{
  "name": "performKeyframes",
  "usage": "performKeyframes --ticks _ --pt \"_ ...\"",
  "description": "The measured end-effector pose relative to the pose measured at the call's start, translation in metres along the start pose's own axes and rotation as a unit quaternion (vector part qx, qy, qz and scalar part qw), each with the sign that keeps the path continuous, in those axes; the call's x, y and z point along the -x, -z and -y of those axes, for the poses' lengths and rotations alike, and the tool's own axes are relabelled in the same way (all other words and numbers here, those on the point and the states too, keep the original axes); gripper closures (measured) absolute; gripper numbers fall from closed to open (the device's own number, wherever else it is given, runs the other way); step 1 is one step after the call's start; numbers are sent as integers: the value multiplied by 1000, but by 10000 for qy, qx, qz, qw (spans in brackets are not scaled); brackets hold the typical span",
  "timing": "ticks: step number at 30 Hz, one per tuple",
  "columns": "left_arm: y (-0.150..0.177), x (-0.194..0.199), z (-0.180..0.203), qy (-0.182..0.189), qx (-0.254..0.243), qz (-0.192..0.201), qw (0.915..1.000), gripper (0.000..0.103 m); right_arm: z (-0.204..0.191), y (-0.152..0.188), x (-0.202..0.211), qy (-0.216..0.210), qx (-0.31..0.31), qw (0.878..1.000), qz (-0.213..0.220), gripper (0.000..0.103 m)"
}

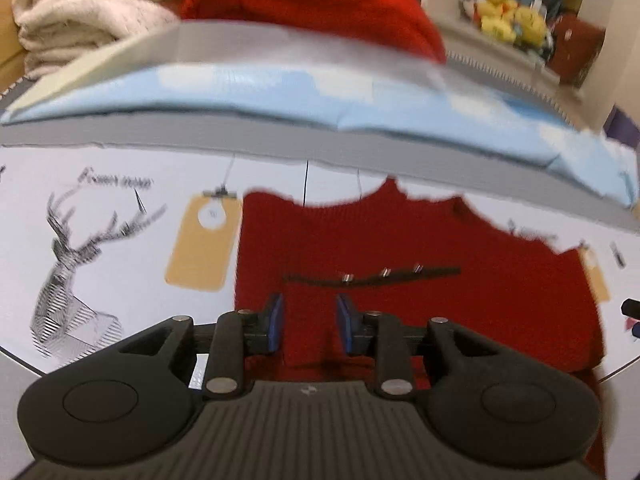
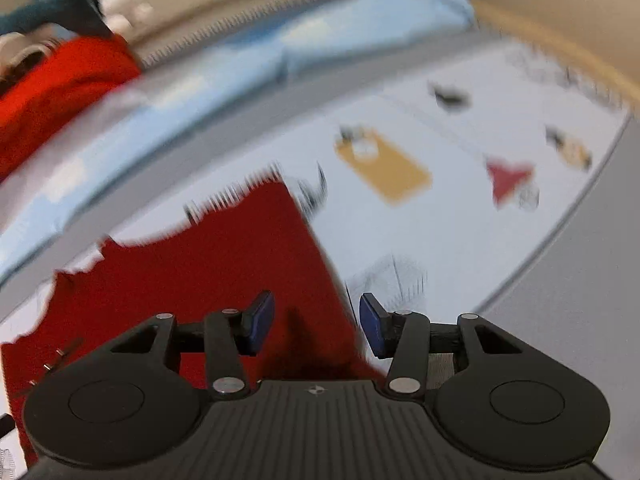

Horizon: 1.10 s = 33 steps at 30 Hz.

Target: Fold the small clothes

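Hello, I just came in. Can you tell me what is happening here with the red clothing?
A person holding two grippers is folding a small red sweater that lies on a white printed cloth. The left gripper is open over the sweater's middle, and the right gripper is open over its side edge. Neither holds the fabric. Behind, a cream blanket and another red garment are piled.

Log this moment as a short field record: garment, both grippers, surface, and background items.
garment: red knit garment lying flat, a dark strip with small metal snaps across it
left gripper: open, above the garment's near part, nothing between the fingers
right gripper: open, over the garment's right edge, holding nothing
surface: white printed cloth with deer drawing and tan tag prints
background: bright red knit, cream knit pile, light blue cloth
image quality: motion blur, stronger in right wrist view
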<state>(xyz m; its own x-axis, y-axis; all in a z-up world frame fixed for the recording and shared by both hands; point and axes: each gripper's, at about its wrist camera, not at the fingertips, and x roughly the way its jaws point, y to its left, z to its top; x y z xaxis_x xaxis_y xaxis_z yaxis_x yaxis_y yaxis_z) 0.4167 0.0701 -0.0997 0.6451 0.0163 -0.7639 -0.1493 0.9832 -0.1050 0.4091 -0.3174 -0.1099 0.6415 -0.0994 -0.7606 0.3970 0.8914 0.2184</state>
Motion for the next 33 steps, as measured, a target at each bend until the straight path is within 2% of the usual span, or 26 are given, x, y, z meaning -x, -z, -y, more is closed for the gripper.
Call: performKeyframes --ticks 5,8,10,11,14,18,22,26,29,30,31,33 --pt "-6 56 5 -111 -351 586 9976 71 7 -17 43 -154 -102 9991 383 54" --pt "-3 97 2 -90 -450 969 9942 71 9 -26 85 -365 113 9960 807 54" --pt "4 125 -2 -30 -462 1118 9927 65 11 -30 120 -481 336 9916 1151 54" --pt "11 144 -6 -20 -480 1189 9917 60 16 -32 139 -573 380 9893 1284 54" --pt "32 193 -12 -167 -654 1329 9888 58 41 -27 204 -821 429 9818 1655 52" --pt "78 258 -17 -26 -933 1464 9848 56 80 8 269 -1180 852 9699 1952 45" --pt "134 305 -14 233 -1145 1464 9823 56 131 66 296 -1202 945 9725 1756 44" --pt "180 339 -9 369 -1224 1584 9791 57 164 120 310 -1234 977 9752 1558 44" --pt "208 356 -11 424 -1120 1567 9804 66 180 157 320 -1274 1023 9741 1565 45" --pt "216 358 -13 393 -1097 1529 9813 67 186 167 322 -1251 1022 9755 1494 45" --pt "225 358 -15 367 -1066 1470 9827 69 187 168 323 -1142 943 9818 1188 45" --pt "241 351 -24 352 -977 1312 9859 71 191 167 332 -1319 847 9808 1156 46"
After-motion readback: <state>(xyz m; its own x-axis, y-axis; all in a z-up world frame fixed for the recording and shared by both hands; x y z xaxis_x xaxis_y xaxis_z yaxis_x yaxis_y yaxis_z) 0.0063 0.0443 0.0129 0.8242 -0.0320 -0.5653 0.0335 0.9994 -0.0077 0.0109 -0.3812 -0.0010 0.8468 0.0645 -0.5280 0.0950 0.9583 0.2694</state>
